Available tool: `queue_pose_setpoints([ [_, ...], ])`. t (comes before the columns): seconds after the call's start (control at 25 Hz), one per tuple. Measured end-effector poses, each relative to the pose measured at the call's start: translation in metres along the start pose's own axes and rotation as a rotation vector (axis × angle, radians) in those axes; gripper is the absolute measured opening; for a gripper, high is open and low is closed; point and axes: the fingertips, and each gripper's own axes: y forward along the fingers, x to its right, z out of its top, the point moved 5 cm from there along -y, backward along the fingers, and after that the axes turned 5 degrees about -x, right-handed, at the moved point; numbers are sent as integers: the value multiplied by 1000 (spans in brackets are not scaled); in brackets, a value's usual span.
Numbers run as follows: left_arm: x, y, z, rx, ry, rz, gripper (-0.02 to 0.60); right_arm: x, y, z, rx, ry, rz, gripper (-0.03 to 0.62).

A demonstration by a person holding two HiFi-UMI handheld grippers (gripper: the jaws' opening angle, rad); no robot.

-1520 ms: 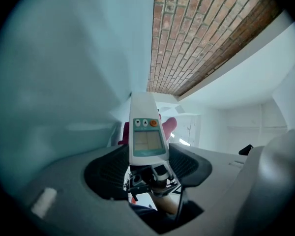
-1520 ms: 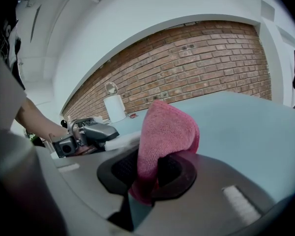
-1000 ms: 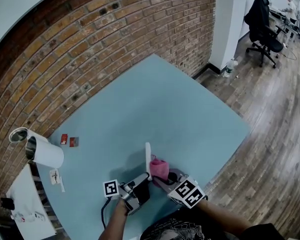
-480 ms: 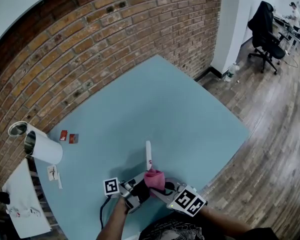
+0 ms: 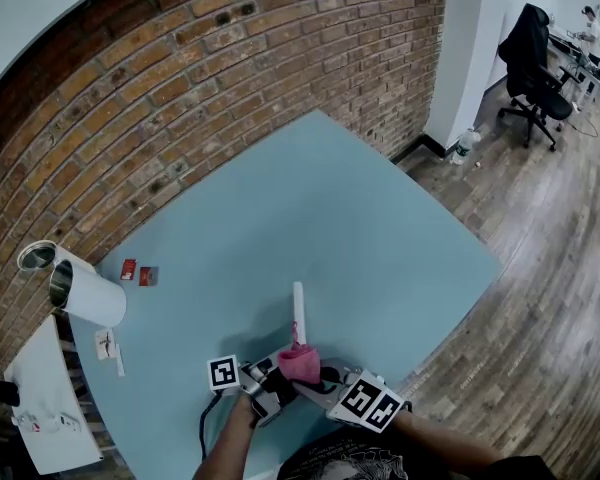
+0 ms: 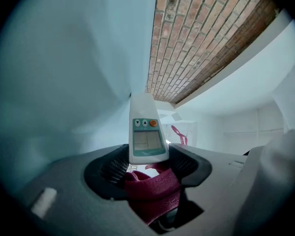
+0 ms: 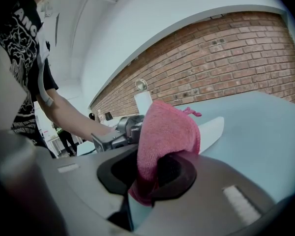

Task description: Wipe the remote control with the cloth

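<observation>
A slim white remote control (image 5: 298, 313) with a small screen and buttons (image 6: 146, 132) sticks out over the blue table (image 5: 360, 218). My left gripper (image 5: 278, 380) is shut on its near end, and the jaws hold it level in the left gripper view (image 6: 147, 163). My right gripper (image 5: 318, 383) is shut on a folded pink cloth (image 5: 300, 363). The cloth (image 7: 167, 136) rests against the remote's near part (image 7: 212, 128), right beside the left gripper's jaws. From the left gripper view the cloth (image 6: 155, 191) shows just under the remote.
A white cylinder and a metal cup (image 5: 80, 303) lie at the table's left edge, with two small red items (image 5: 138, 273) near them. A brick wall (image 5: 230, 78) runs behind the table. A wooden floor (image 5: 540, 268), a bottle (image 5: 463, 138) and an office chair (image 5: 530, 58) lie to the right.
My right gripper has drawn the pink cloth back along the remote toward the left gripper and the person. The left gripper and the remote have stayed still.
</observation>
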Motion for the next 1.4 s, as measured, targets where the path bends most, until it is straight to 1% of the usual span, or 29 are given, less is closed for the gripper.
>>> queue_pose_setpoints([
  [0.12, 1, -1, 0, -4, 5, 12, 245, 2, -6, 1, 15, 13, -1, 67],
  [0.24, 2, -7, 4, -31, 36, 54, 244, 12, -14, 1, 52, 59, -31, 67],
  [0.36, 4, -15, 9, -89, 93, 131, 244, 27, -25, 1, 80, 110, -77, 67],
  [0.48, 6, -22, 11, -173, 164, 227, 244, 41, -32, 2, 100, 150, -122, 67],
  [0.64, 6, -30, 15, -322, 310, 382, 244, 56, -39, 6, 122, 181, -178, 67],
  [0.8, 4, -33, 17, -478, 471, 543, 244, 63, -43, 8, 134, 193, -206, 67],
  [1.04, 6, -34, 14, -762, 734, 773, 244, 63, -43, 10, 139, 195, -227, 67],
  [1.24, 3, -35, 12, -971, 942, 918, 244, 61, -41, 8, 132, 191, -233, 67],
  [1.32, 4, -35, 12, -1025, 1014, 964, 244, 59, -41, 8, 127, 189, -236, 67],
  [1.4, 4, -34, 12, -1056, 1088, 1003, 244, 57, -40, 7, 122, 190, -239, 67],
])
